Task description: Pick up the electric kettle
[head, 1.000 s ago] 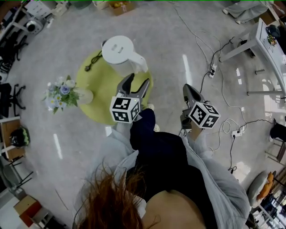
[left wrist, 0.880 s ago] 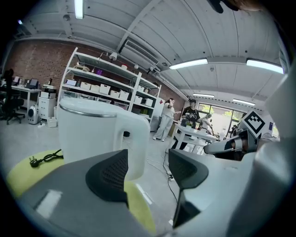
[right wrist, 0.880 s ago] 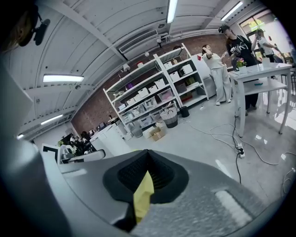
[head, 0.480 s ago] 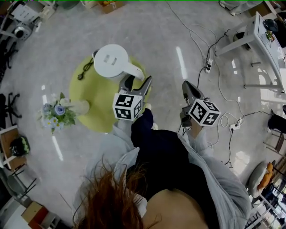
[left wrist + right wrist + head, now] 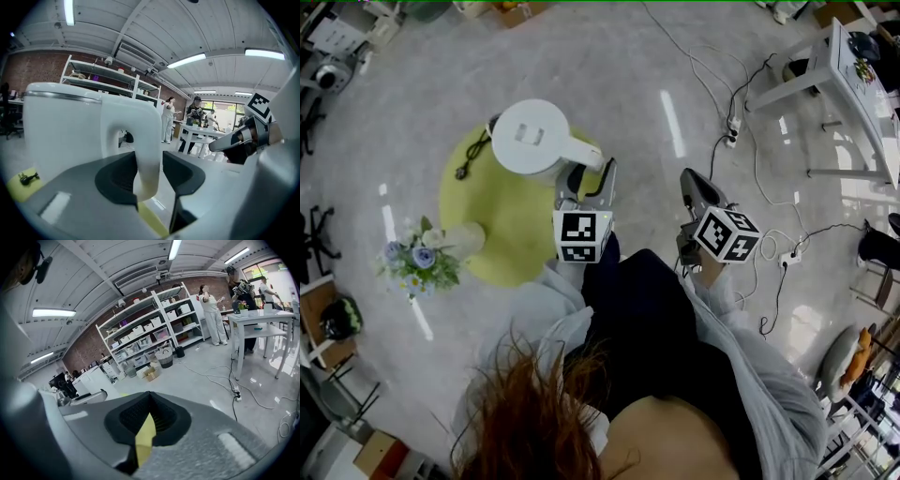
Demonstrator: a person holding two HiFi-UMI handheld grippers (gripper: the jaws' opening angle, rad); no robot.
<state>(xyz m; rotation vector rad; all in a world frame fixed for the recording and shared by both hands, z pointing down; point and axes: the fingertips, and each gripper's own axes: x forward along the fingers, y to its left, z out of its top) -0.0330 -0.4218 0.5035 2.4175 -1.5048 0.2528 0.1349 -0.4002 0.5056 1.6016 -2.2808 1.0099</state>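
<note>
Left hand-held gripper, jaws just closing but not yet clamped, straddles the handle of the white plastic electric kettle at the far edge of the round yellow-green surface; right hand-held gripper closed, empty.

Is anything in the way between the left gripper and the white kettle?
Nothing visible blocks it. The kettle's handle already stands between the left gripper's fingers, which have just been closing; a gap remains beside one finger.

electric kettle | white, lid shut | upright | on round yellow-green surface
</note>
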